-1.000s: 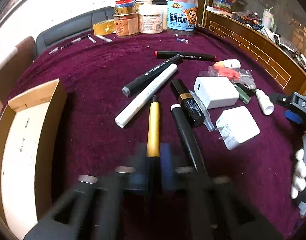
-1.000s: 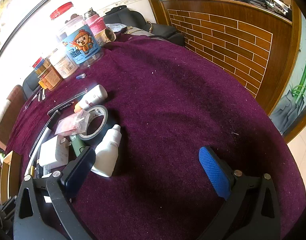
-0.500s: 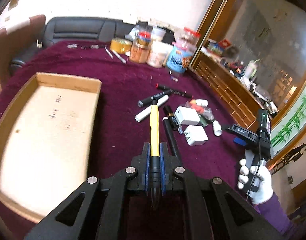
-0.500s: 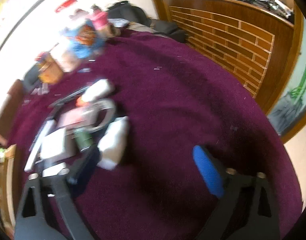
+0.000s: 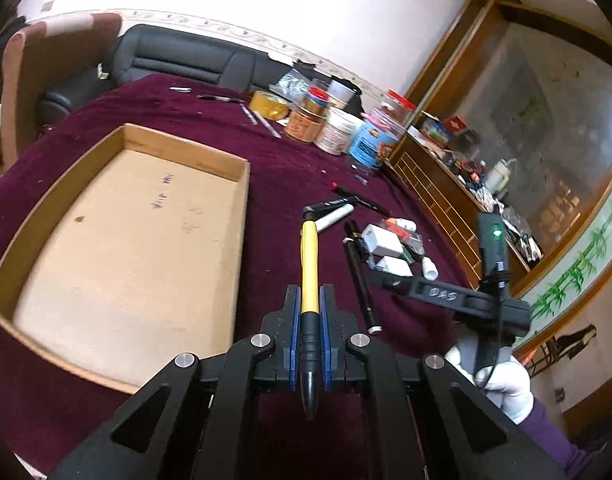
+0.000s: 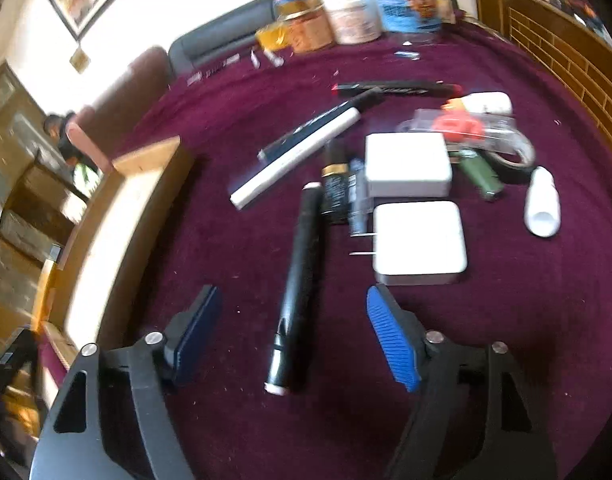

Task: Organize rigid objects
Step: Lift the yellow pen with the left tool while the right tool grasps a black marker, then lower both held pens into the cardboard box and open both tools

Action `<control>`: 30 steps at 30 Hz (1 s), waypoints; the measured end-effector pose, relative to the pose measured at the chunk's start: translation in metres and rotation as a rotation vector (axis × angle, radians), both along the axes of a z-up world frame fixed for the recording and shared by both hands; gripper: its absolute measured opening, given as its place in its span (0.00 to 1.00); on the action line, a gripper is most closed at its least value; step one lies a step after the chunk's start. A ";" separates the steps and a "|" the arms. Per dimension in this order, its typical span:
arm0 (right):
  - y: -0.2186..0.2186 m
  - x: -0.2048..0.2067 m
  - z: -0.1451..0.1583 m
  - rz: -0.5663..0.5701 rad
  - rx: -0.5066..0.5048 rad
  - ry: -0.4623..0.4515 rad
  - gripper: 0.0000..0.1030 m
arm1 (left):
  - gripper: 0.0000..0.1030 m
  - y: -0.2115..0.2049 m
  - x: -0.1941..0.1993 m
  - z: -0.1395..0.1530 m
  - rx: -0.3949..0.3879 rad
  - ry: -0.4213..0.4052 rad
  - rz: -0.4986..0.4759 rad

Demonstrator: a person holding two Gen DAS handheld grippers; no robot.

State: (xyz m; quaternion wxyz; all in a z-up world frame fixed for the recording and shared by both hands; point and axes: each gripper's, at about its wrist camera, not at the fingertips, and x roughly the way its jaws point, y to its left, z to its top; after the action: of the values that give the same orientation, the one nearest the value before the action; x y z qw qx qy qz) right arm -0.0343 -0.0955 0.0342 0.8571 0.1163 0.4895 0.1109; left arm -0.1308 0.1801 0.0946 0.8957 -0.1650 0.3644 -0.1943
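Observation:
My left gripper [image 5: 307,332] is shut on a pen with a yellow shaft and black grip [image 5: 309,264], held in the air above the purple cloth just right of the wooden tray [image 5: 106,260]. My right gripper [image 6: 294,320] hangs over a long black marker [image 6: 298,280] that lies on the cloth between its blue pads; the jaws are closing and the pads do not touch it. In the left wrist view the right gripper [image 5: 445,294] shows at the right, held by a white-gloved hand [image 5: 501,380].
Beyond the marker lie two white chargers [image 6: 419,236], a black and gold lipstick [image 6: 335,184], a white marker [image 6: 298,164], a green lighter [image 6: 479,176] and a small white bottle [image 6: 541,204]. Several jars [image 6: 349,12] stand at the table's far edge.
The left gripper has lifted the yellow pen off the cloth and carried it toward the tray. The right gripper has swung from the white bottle to over the black marker, with its jaws narrower.

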 end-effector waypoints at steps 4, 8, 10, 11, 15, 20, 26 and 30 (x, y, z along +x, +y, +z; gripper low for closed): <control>0.015 0.012 -0.013 -0.002 -0.076 0.039 0.59 | 0.06 0.017 -0.001 -0.002 -0.023 -0.004 0.025; 0.033 0.016 -0.016 -0.024 -0.251 -0.022 0.32 | 0.06 0.027 -0.001 -0.008 -0.037 0.006 0.042; 0.034 0.014 -0.016 -0.031 -0.292 -0.036 0.19 | 0.06 0.032 -0.003 -0.011 -0.043 0.010 0.052; 0.030 0.012 -0.015 -0.031 -0.269 -0.032 0.12 | 0.06 0.035 -0.003 -0.012 -0.045 0.011 0.056; 0.017 0.003 -0.003 -0.035 -0.179 -0.033 0.12 | 0.06 0.046 -0.004 -0.012 -0.044 0.013 0.077; 0.014 -0.006 0.023 0.000 -0.013 -0.054 0.12 | 0.06 0.060 0.005 -0.009 -0.071 0.031 0.093; 0.033 -0.005 0.063 0.100 0.190 -0.105 0.12 | 0.06 0.069 0.028 -0.006 -0.114 0.048 0.105; 0.061 0.010 0.075 0.189 0.302 -0.073 0.12 | 0.06 0.072 0.045 -0.003 -0.109 0.034 0.111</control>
State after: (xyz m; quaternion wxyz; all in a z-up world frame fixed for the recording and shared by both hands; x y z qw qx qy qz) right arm -0.0241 -0.0344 0.1092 0.8329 0.1929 0.4444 0.2673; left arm -0.0859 0.2517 0.0920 0.8885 -0.2368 0.3586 -0.1613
